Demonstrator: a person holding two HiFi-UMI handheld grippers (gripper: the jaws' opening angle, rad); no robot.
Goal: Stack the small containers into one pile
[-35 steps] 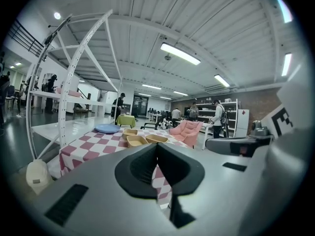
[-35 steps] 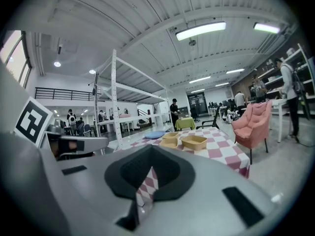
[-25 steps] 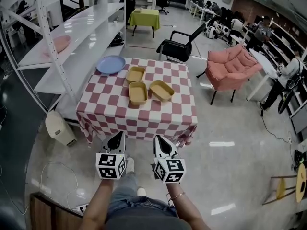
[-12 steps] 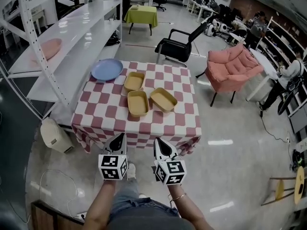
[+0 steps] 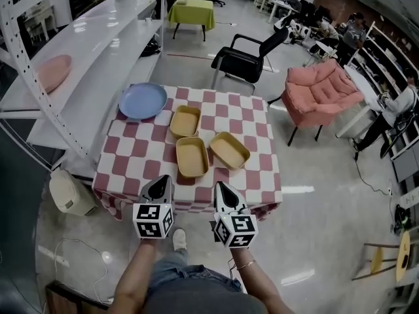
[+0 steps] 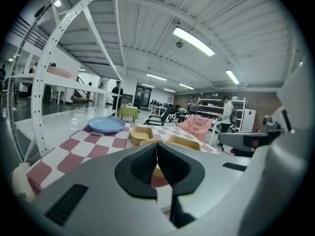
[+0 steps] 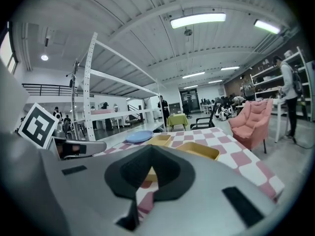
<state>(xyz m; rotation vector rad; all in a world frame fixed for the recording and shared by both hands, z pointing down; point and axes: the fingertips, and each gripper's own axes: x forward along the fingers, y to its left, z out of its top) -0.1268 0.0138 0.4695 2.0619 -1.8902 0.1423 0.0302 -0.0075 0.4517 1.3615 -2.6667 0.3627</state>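
Three shallow tan containers lie apart on the red-and-white checked table (image 5: 144, 150): a far one (image 5: 185, 121), a near one (image 5: 192, 156) and a right one (image 5: 230, 150). My left gripper (image 5: 160, 183) and right gripper (image 5: 221, 187) hover side by side over the table's front edge, both shut with nothing in them. In the left gripper view the shut gripper (image 6: 157, 146) points at the far container (image 6: 141, 133) and the right container (image 6: 184, 142). The right gripper (image 7: 151, 149) looks toward two containers (image 7: 161, 139) (image 7: 199, 150). The near container is mostly hidden behind the jaws.
A blue plate (image 5: 143, 100) sits at the table's far left corner. White shelving (image 5: 78, 57) stands along the left, with a pink plate (image 5: 51, 72) on it. A black chair (image 5: 245, 61) and a pink armchair (image 5: 324, 90) stand beyond the table. A white bin (image 5: 69, 191) is by its left side.
The table has come closer and lower in the head view. Both grippers now reach its front edge, still shut. The containers have not moved.
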